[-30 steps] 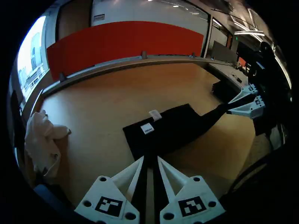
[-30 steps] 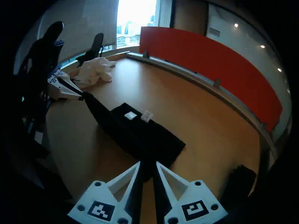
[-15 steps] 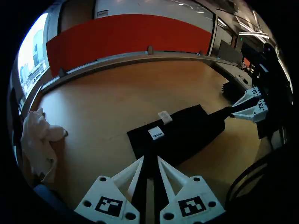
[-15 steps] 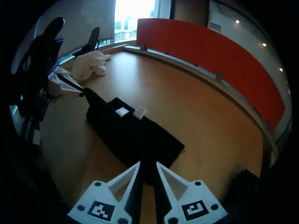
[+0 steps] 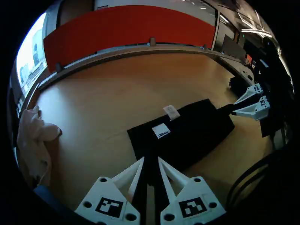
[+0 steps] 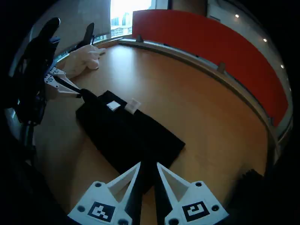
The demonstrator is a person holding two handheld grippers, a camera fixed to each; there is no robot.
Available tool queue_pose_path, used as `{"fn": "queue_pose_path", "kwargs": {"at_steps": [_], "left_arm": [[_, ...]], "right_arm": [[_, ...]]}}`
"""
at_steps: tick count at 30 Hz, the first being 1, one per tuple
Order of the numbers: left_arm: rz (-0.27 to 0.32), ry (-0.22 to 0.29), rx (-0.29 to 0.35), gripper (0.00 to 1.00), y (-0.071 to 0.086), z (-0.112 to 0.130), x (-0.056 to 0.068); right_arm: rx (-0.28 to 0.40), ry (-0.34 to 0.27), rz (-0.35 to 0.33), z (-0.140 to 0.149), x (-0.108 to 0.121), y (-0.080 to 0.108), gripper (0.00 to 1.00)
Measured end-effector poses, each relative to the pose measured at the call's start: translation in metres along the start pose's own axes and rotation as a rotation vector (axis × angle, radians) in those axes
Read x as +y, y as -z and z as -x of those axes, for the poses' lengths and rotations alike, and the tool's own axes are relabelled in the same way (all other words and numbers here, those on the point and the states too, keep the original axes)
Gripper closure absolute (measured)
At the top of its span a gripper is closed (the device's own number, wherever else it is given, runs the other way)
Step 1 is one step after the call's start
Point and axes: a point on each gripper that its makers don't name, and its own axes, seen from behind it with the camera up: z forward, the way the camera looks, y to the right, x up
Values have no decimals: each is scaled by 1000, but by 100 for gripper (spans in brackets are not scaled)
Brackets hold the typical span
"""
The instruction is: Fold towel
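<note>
Now the black towel (image 5: 187, 131) lies spread across the middle of the wooden surface (image 5: 101, 93), a long dark strip with its ends drawn toward the two grippers. In the left gripper view, the left gripper (image 5: 150, 165) sits at the bottom with its fingers brought to a narrow slit. The near end of the towel runs up into that slit, pinched from both sides. In the same view the right gripper (image 5: 234, 108) shows at the far right, its white fingers meeting on the opposite end of the towel, where the cloth tapers to a point. In the right gripper view its own fingers stand just as narrow, with black cloth caught between them, and the left gripper appears far off at the left, nipping a corner of the towel.

A white label (image 5: 161, 131) lies flat on the towel's top face, and a second label (image 5: 171, 111) sits at the towel's far edge, partly over the wood. A heap of white cloth (image 5: 32, 142) rests at the surface's left edge, well apart from the towel. Behind the far rim stands a long red panel (image 5: 127, 30), with a bright window (image 6: 129, 15) beside its end. A dark pile (image 5: 237, 83) sits by the surface's right edge; I cannot tell what it is.
</note>
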Motion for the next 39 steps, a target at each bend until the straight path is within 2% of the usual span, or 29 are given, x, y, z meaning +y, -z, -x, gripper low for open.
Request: {"fn": "queue_pose_path", "kwargs": {"at_steps": [8, 13, 15, 19, 21, 27, 31, 35, 39], "left_arm": [[-12, 3, -19, 90, -24, 6, -5], [-29, -3, -23, 87, -33, 6, -10], [-36, -7, -23, 82, -35, 6, -12], [-63, -12, -29, 74, -39, 7, -18], [-77, -17, -35, 72, -40, 8, -22], [-90, -35, -37, 66, -43, 7, -26], [-101, -39, -35, 66, -44, 4, -30], [-111, -43, -32, 59, -45, 0, -34], [-123, -51, -28, 56, -45, -6, -40]], "right_arm": [[-23, -39, 12, 10, 8, -25, 84], [-33, -44, 23, 13, 12, -34, 82], [-36, -43, 29, 13, 14, -37, 79], [-41, -50, 48, 14, 20, -40, 63], [-40, -57, 56, 14, 23, -41, 54], [-40, -65, 65, 12, 28, -43, 39], [-37, -64, 82, 10, 34, -44, 35], [-31, -66, 96, 5, 43, -44, 34], [-21, -66, 104, -1, 47, -45, 31]]}}
